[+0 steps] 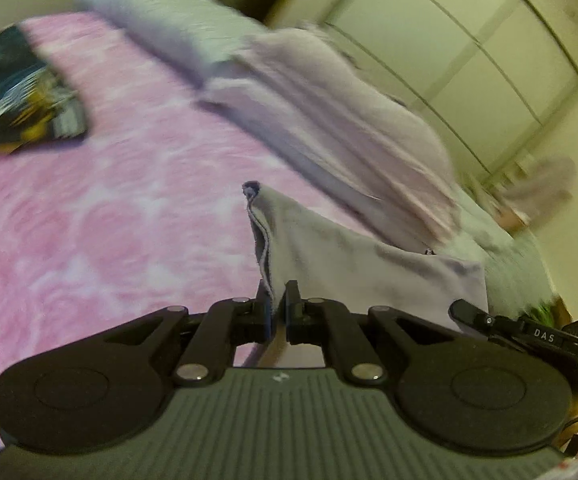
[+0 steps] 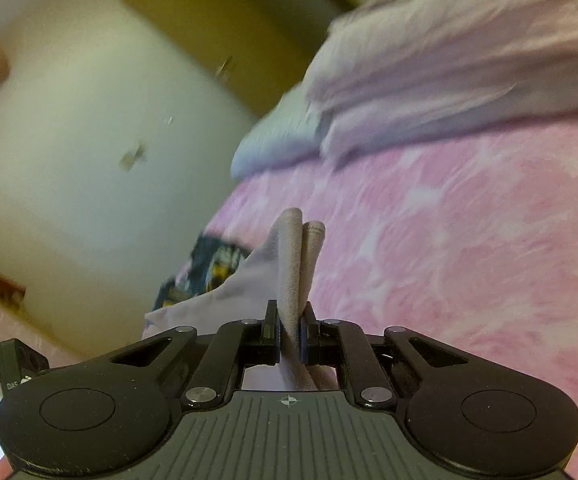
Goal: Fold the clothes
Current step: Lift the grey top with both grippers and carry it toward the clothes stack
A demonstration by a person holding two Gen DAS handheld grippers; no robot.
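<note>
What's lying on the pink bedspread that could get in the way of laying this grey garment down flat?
Only the dark patterned cloth off to one side. Both the left gripper and the right gripper already pinch the grey garment, and the pink bedspread ahead looks bare.

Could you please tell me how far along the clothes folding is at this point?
Possibly done: a dark patterned garment lies flat on the pink bedspread. In hand: left gripper and right gripper have their jaws shut on a pale grey garment, lifted off the bed. Left: folding it.
</note>
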